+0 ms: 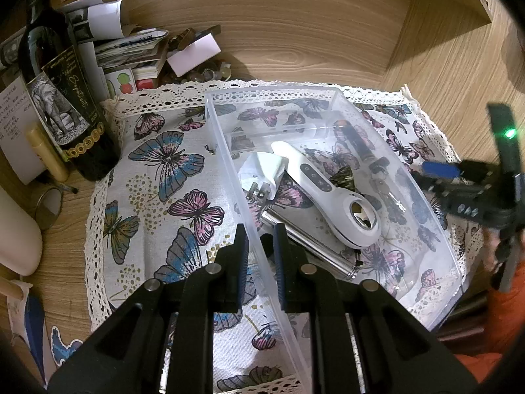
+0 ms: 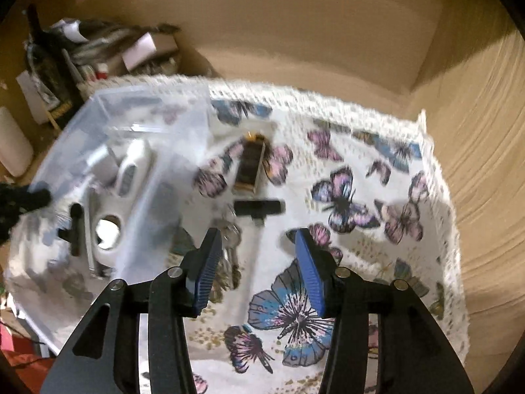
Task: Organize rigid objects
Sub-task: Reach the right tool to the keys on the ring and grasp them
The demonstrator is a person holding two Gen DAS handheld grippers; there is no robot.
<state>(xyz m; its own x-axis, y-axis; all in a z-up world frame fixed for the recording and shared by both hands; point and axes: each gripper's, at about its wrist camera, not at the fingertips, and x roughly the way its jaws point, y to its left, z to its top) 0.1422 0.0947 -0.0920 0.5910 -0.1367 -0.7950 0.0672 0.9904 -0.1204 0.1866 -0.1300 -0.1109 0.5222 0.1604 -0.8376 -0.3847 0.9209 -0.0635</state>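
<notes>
A clear plastic bin [image 1: 272, 91] stands on a butterfly-print cloth [image 1: 170, 170]. My left gripper [image 1: 261, 229] is shut on the bin's near left wall, which runs up between its fingers. Inside the bin lie a white handheld device [image 1: 328, 190], a white plug [image 1: 262, 170] and a silver metal cylinder [image 1: 308, 246]. In the blurred right wrist view, my right gripper [image 2: 256, 231] hangs open and empty over the cloth, just right of the bin [image 2: 147, 98]. Below and ahead of it lie a bunch of keys [image 2: 229, 236], a black T-shaped piece [image 2: 257, 207] and a dark rectangular object [image 2: 251, 164].
A dark wine bottle [image 1: 62, 98] and a heap of papers and small boxes [image 1: 131, 46] crowd the back left corner. A small metal cup [image 1: 49, 207] sits left of the cloth. Wooden walls close the back and right. Bare butterfly cloth [image 2: 344, 197] stretches right of the right gripper.
</notes>
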